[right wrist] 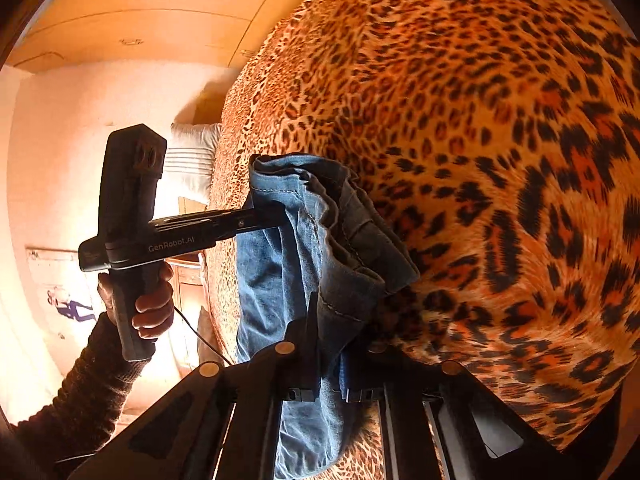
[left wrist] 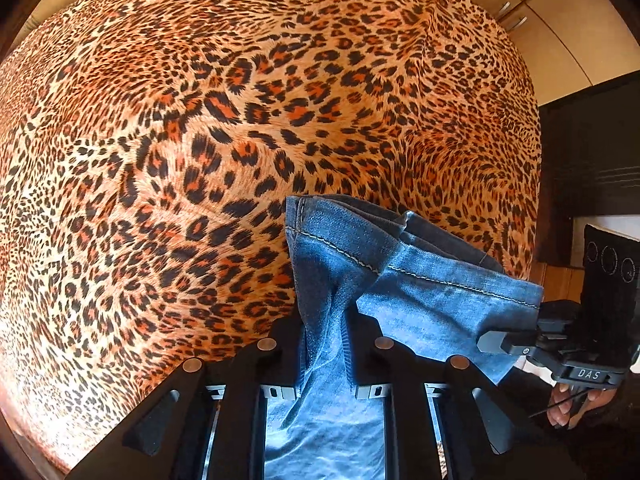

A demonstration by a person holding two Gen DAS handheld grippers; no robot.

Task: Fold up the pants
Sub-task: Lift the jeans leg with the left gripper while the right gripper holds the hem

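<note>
1. The blue jeans (left wrist: 340,280) hang in the air above the bed, gathered at the hemmed leg ends, with the rest of the denim dropping away below both cameras.
2. The left gripper (left wrist: 326,334) has its fingers pressed onto a bunched ridge of the denim just below the hem. The right gripper (right wrist: 334,330) pinches the cloth near the other hem corner, where the stitched edge (right wrist: 344,312) folds over.
3. From the left wrist view the right gripper shows at the far edge of the hem, and from the right wrist view the left gripper (right wrist: 276,216) bites into the hem from the side. So the two hold the same end of the jeans, near each other.
4. I would judge this to be the carrying step of a lengthwise fold: the leg ends are lifted and have yet to be laid down.
5. The next move calls for both hands to travel together, keeping the hems level and taut, then lower them squarely onto the rest of the jeans before letting go.
6. Underneath lies the bed's leopard-print bedspread (left wrist: 200,140), smooth with a few soft creases.
7. Beyond it stand pale wooden wardrobe doors (left wrist: 560,12), a white pillow (right wrist: 192,152) at the head and a peach-lit wall (right wrist: 60,140).
</note>
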